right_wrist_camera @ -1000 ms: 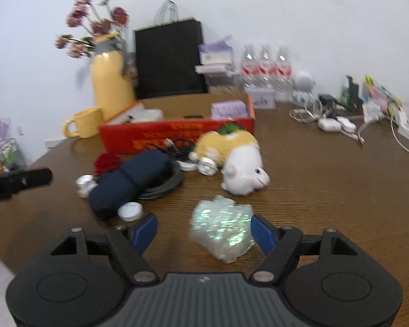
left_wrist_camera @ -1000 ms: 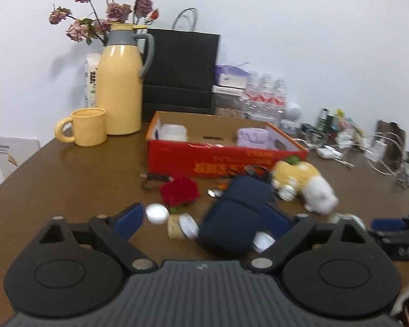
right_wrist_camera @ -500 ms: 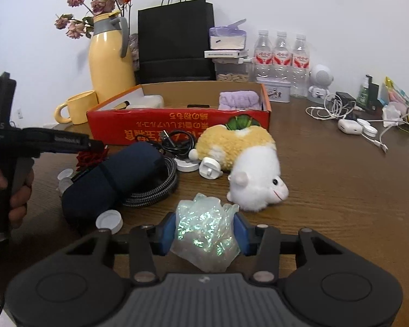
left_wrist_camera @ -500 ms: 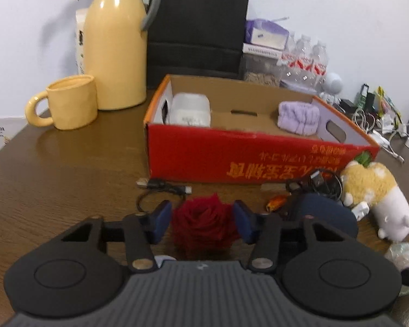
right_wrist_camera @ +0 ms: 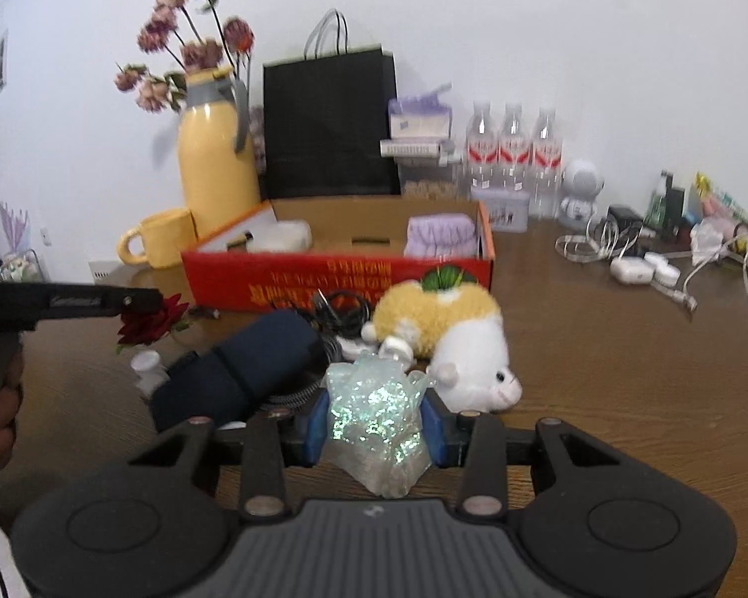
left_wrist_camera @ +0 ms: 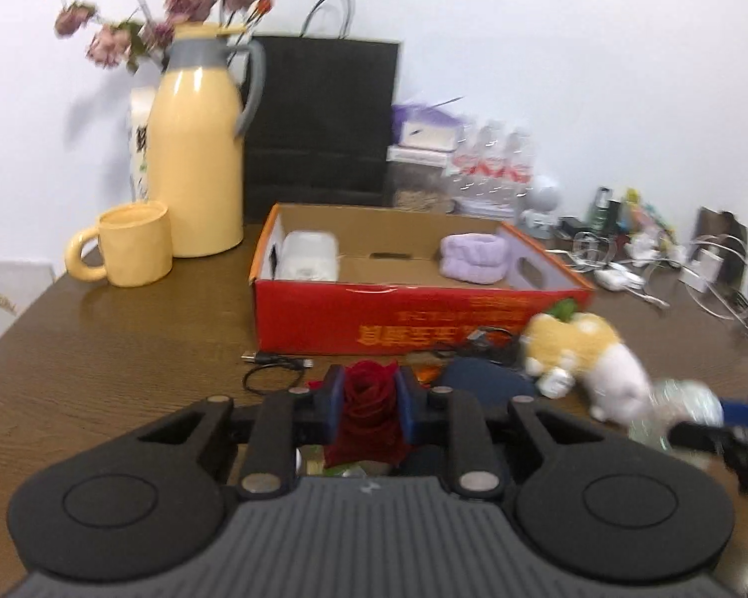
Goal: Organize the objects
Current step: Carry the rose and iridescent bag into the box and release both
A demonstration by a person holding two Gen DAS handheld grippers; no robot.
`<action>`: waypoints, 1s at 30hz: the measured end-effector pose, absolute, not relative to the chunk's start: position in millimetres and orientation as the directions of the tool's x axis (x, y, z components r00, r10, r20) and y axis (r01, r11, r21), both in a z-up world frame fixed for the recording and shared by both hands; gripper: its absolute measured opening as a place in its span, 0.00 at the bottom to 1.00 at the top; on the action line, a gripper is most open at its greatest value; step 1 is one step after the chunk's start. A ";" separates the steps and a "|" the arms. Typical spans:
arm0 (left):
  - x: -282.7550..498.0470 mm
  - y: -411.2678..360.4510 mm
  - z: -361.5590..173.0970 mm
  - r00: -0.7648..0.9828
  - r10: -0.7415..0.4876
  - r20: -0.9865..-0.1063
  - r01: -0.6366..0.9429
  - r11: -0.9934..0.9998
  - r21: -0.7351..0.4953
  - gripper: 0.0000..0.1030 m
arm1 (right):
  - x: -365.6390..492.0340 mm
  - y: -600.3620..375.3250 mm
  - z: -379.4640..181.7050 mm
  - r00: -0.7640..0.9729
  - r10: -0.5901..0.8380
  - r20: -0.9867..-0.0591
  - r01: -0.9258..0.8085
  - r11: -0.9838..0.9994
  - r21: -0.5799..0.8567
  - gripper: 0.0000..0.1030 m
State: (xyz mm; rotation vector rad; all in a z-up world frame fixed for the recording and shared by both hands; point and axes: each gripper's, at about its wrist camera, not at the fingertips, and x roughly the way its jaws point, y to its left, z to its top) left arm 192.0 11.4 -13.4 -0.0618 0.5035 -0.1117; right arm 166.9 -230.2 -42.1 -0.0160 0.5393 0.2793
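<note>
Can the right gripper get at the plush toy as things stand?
Probably not yet: the right gripper is shut on the iridescent crystal. The plush toy lies just beyond, unobstructed, but needs free jaws.

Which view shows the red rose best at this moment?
The left wrist view: the red rose fills the closed left gripper, petals sharp. The right wrist view shows it small, sideways and partly hidden behind that gripper's fingers.

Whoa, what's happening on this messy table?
A person is tidying up with two handheld grippers. The left gripper is shut on a red rose, and the right gripper is shut on a shimmery crumpled wrapper. The red box ahead already holds a purple cloth.
</note>
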 end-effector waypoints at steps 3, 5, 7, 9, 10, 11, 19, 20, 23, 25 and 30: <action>159.6 7.7 -1.9 0.879 -0.134 -0.457 0.104 0.991 -0.090 0.22 | 146.4 -232.4 -26.3 0.843 0.266 -0.468 -0.274 0.960 0.052 0.36; 139.3 7.5 6.4 0.886 -0.152 -0.439 0.118 0.988 -0.103 0.22 | 132.1 -233.5 -17.1 0.854 0.271 -0.444 -0.278 0.959 0.051 0.36; 122.7 8.9 11.3 0.883 -0.183 -0.432 0.141 0.982 -0.129 0.22 | 118.6 -235.3 -10.9 0.863 0.281 -0.420 -0.286 0.957 0.054 0.36; 109.9 10.5 14.3 0.880 -0.189 -0.435 0.143 0.980 -0.137 0.22 | 108.6 -236.9 -7.0 0.871 0.278 -0.404 -0.280 0.958 0.056 0.36; 103.4 11.2 15.9 0.883 -0.186 -0.432 0.139 0.981 -0.138 0.22 | 104.2 -237.3 -5.8 0.873 0.276 -0.401 -0.278 0.959 0.055 0.36; 97.4 11.8 17.9 0.885 -0.180 -0.430 0.133 0.982 -0.137 0.22 | 98.4 -238.0 -4.1 0.876 0.276 -0.396 -0.278 0.959 0.055 0.36; 94.9 18.6 26.0 0.899 -0.177 -0.400 0.129 0.981 -0.144 0.22 | 84.0 -241.0 3.0 0.883 0.283 -0.373 -0.280 0.958 0.065 0.36; 100.0 20.6 27.2 0.900 -0.177 -0.397 0.125 0.980 -0.154 0.22 | 87.8 -240.8 3.7 0.884 0.284 -0.372 -0.281 0.958 0.063 0.36; 130.5 27.4 36.6 0.911 -0.177 -0.373 0.124 0.979 -0.163 0.22 | 105.7 -238.1 9.2 0.885 0.292 -0.362 -0.298 0.954 0.041 0.36; 158.4 32.1 44.2 0.912 -0.177 -0.371 0.125 0.979 -0.158 0.22 | 123.3 -232.5 15.9 0.891 0.290 -0.350 -0.312 0.950 -0.007 0.36; 234.1 38.3 55.4 0.899 -0.171 -0.403 0.138 0.984 -0.110 0.22 | 196.6 -228.0 39.9 0.890 0.300 -0.344 -0.337 0.940 -0.053 0.37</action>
